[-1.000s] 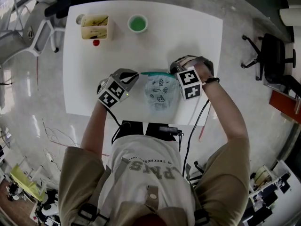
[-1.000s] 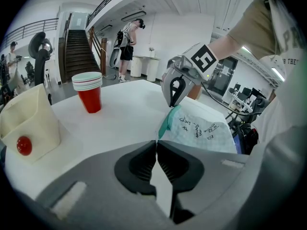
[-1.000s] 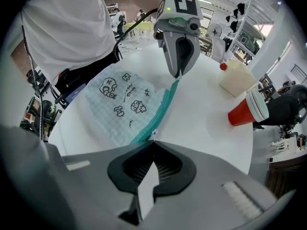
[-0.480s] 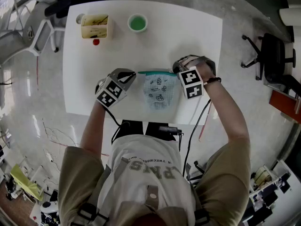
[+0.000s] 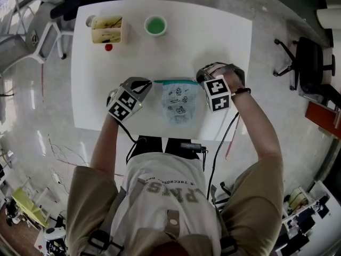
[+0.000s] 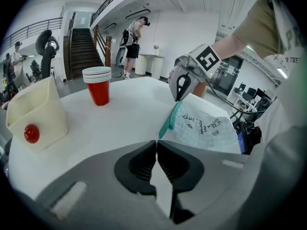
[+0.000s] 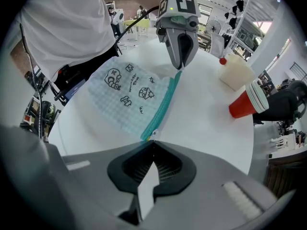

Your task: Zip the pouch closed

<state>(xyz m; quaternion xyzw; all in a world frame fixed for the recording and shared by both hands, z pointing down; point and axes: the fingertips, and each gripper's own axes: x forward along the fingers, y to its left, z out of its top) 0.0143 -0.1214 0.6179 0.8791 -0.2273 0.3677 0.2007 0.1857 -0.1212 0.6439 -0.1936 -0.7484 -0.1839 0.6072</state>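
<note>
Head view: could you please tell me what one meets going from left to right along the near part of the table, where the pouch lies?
left gripper → pouch → right gripper

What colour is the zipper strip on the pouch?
The zipper strip of the pouch is teal; the right gripper view shows it best.

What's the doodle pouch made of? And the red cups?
The pouch looks like soft matte cloth, maybe thin plastic: it lies limp, with a fine checked pattern. The red cups look like smooth, slightly glossy plastic, perhaps coated paper: thin pale rims nest at the top.
</note>
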